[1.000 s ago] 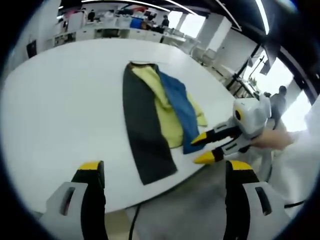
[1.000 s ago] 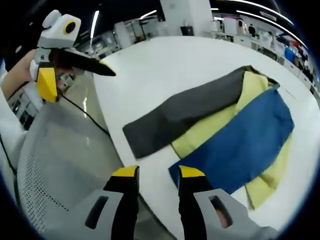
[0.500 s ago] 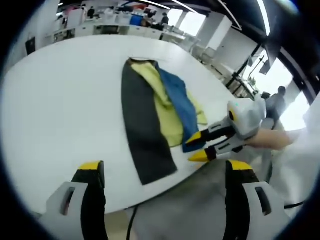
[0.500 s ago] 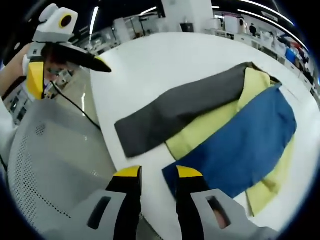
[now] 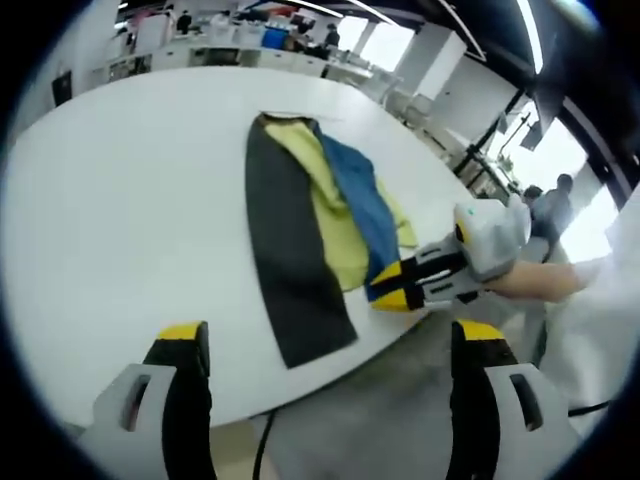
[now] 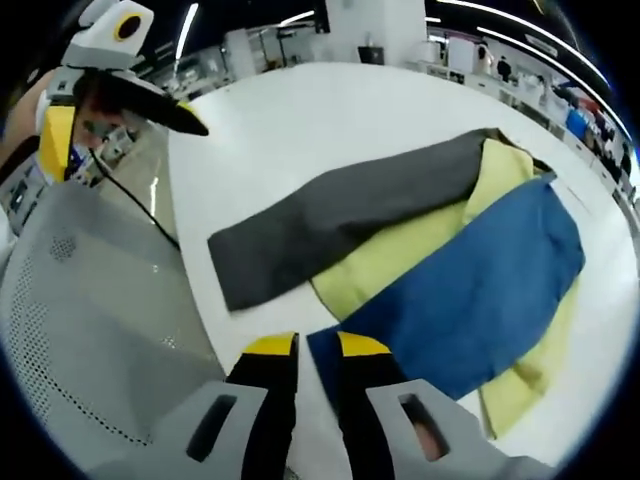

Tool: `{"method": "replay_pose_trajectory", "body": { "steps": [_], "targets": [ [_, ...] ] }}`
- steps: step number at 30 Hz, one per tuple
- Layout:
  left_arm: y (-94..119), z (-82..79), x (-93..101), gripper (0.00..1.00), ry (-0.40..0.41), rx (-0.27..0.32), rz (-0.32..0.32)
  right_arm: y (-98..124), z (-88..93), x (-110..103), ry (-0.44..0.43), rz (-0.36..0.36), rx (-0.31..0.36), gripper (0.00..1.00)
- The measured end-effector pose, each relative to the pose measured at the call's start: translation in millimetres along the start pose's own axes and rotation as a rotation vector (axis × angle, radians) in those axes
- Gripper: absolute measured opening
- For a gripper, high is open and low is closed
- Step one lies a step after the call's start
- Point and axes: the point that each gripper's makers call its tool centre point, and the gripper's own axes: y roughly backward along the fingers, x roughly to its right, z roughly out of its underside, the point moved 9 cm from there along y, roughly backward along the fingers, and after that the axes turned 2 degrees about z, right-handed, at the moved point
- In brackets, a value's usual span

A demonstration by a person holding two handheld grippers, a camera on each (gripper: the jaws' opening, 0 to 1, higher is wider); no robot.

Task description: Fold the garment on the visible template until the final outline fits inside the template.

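A garment (image 5: 310,220) lies flat on the white table (image 5: 120,200), made of a dark grey strip (image 5: 290,260), a yellow layer (image 5: 335,235) and a blue panel (image 5: 360,200) on top. My right gripper (image 5: 395,290) comes in from the right at the table's near edge, shut on the blue panel's lower corner. In the right gripper view its yellow tips (image 6: 317,347) are nearly together with the blue panel's (image 6: 490,290) corner between them, beside the grey strip (image 6: 350,215) and yellow layer (image 6: 410,260). My left gripper (image 5: 330,340) hangs wide open off the table edge, holding nothing, and appears again as the left gripper (image 6: 125,150).
The table's rounded edge (image 6: 195,290) runs just beside the garment's lower end. Below it are grey floor, a cable (image 6: 150,215) and a mesh chair back (image 6: 70,330). A person's hand and white sleeve (image 5: 590,290) hold the right gripper. Desks stand far behind.
My right gripper moved in onto the blue corner and its jaws went from open to shut on it. The left gripper stayed open and nearly still.
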Motion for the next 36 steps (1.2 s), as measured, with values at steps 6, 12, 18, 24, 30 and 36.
{"method": "replay_pose_trajectory", "body": {
  "steps": [6,12,18,24,30,36],
  "targets": [
    [0.0,1.3,-1.6,0.97,0.011,0.003,0.0,-0.2,1.7,-2.2,0.038,0.015,0.005,0.14],
    [-0.2,1.0,-0.9,0.96,0.014,0.005,0.001,-1.6,2.8,-3.0,0.099,0.042,0.011,0.11],
    [1.0,1.5,-0.2,0.96,0.018,0.007,0.0,-2.3,3.3,-3.5,0.149,0.049,0.019,0.1],
    [2.4,1.1,1.7,0.96,0.019,0.011,-0.002,-1.8,3.0,-1.2,0.149,0.064,0.024,0.06],
    [2.4,1.6,3.6,0.95,0.021,0.013,-0.003,-1.5,3.4,0.0,0.154,0.075,0.027,0.04],
    [3.3,1.4,5.9,0.95,0.024,0.02,-0.002,-1.5,4.8,1.6,0.109,0.075,0.037,0.04]
  ]
}}
